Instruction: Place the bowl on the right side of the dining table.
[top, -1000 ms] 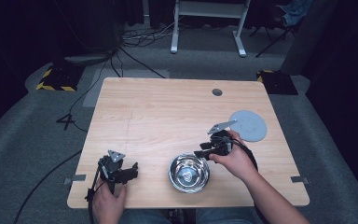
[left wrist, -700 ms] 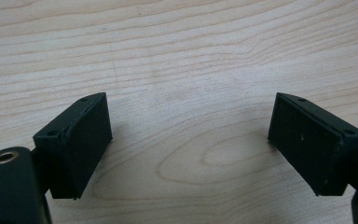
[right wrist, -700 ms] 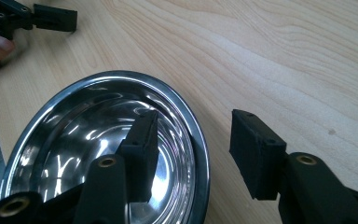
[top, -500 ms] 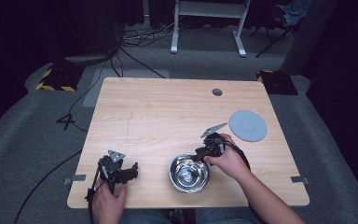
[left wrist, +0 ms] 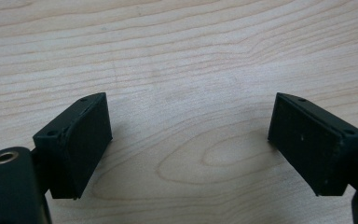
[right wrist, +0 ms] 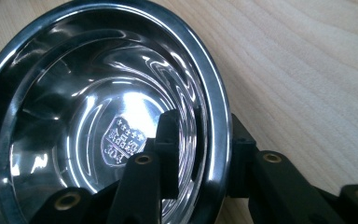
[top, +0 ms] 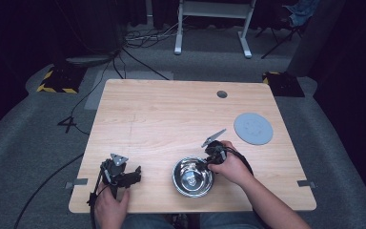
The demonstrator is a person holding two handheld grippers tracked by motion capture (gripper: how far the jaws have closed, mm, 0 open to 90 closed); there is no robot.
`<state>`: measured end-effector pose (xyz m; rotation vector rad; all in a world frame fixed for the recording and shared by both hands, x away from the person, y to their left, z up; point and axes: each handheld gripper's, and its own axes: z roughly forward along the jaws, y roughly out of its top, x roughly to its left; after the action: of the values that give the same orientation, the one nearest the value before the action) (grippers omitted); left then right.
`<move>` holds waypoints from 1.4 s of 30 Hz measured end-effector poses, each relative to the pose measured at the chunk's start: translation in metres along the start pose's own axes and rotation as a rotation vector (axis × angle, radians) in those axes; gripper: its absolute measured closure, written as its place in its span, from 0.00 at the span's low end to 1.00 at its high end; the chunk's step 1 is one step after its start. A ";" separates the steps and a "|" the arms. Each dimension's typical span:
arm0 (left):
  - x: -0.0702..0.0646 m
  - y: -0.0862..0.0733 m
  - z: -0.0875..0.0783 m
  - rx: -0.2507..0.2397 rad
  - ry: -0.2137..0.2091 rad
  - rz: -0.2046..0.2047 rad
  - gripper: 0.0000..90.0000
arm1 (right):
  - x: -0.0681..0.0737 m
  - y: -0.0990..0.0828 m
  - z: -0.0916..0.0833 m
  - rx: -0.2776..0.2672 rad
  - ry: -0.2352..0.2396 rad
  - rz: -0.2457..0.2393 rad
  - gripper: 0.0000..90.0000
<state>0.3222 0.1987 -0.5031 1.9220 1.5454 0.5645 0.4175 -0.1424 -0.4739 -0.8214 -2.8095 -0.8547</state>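
Inside, the steel bowl point(right wrist: 98, 116) bears a crest (unreadable); right gripper point(right wrist: 200, 154) pinches its rim, left gripper point(left wrist: 189, 140) spread.

Bright overhead light on the table point(top: 171, 114) — dark surroundings, streaky glare inside the bowl point(right wrist: 88, 102) — near fingers soft.

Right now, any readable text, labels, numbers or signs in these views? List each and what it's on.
None readable.
Steel bowl: a stamped shield-shaped crest on its inner bottom, with small marks and possibly characters, too blurred to read.
Grey disc on the table: small dots, no text.
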 end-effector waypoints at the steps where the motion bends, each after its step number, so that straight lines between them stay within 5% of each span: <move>1: 0.000 0.000 0.000 0.000 0.000 0.000 0.15 | -0.001 0.000 0.001 0.005 0.011 0.004 0.84; 4: 0.000 0.000 0.000 0.003 -0.002 0.002 0.15 | 0.002 0.000 0.002 0.048 0.023 0.076 0.88; 9: 0.000 0.000 0.000 0.004 0.003 0.006 0.14 | -0.001 0.001 0.002 0.066 0.040 0.126 0.93; 16: 0.000 0.000 0.000 0.001 -0.002 0.002 0.15 | -0.001 0.002 -0.001 0.044 0.064 0.193 0.97; 21: 0.000 0.000 0.000 0.004 0.000 0.004 0.15 | 0.005 0.006 -0.003 0.044 0.034 0.177 0.97; 23: 0.000 0.000 0.000 0.002 0.002 0.001 0.15 | 0.005 0.007 -0.003 0.021 0.028 0.124 0.97; 26: 0.000 0.000 0.000 0.003 0.000 0.003 0.15 | 0.010 0.010 -0.006 0.034 0.018 0.152 0.97; 28: 0.000 0.000 0.000 0.004 -0.001 0.003 0.15 | 0.009 0.011 -0.007 0.008 0.018 0.114 0.97; 42: 0.000 0.001 0.001 -0.001 0.008 -0.004 0.15 | 0.007 0.021 -0.039 -0.074 -0.042 0.087 0.97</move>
<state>0.3233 0.1980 -0.5032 1.9178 1.5532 0.5718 0.4194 -0.1456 -0.4291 -0.9758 -2.7685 -0.9433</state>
